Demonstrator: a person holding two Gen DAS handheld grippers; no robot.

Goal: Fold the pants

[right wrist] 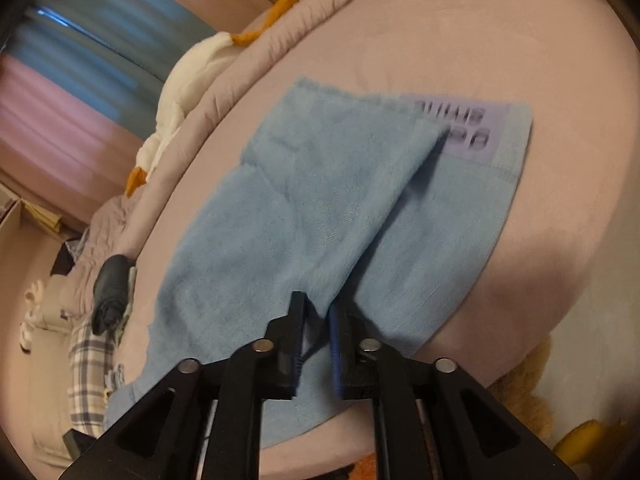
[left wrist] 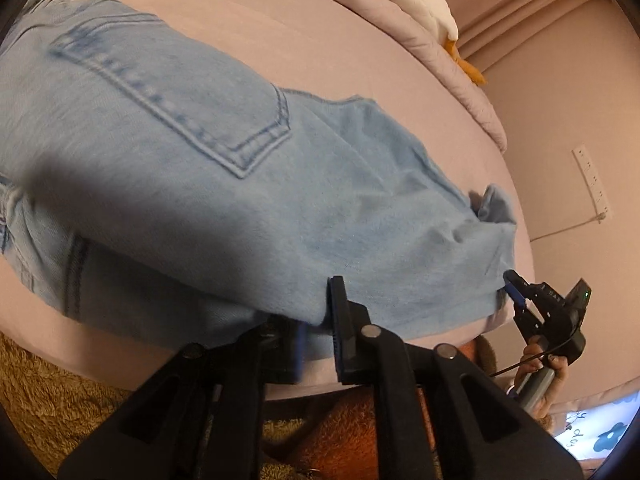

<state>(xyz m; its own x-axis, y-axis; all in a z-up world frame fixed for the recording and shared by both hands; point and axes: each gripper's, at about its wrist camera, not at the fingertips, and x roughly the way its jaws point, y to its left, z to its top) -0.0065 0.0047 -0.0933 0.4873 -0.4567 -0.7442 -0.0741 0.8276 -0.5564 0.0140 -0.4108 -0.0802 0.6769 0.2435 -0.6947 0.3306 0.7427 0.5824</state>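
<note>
Light denim pants [left wrist: 224, 184] pinched at lower-centre hem by left gripper [left wrist: 316, 332] and at lower right by right gripper [right wrist: 316, 332], both clenched on cloth, seemingly so the fold can be carried evenly across the pink bed [left wrist: 304, 40].

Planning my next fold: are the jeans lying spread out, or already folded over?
Partly folded. The jeans show one denim layer doubled over another on the bed. Both tools, left and right, grip the near edge.
</note>
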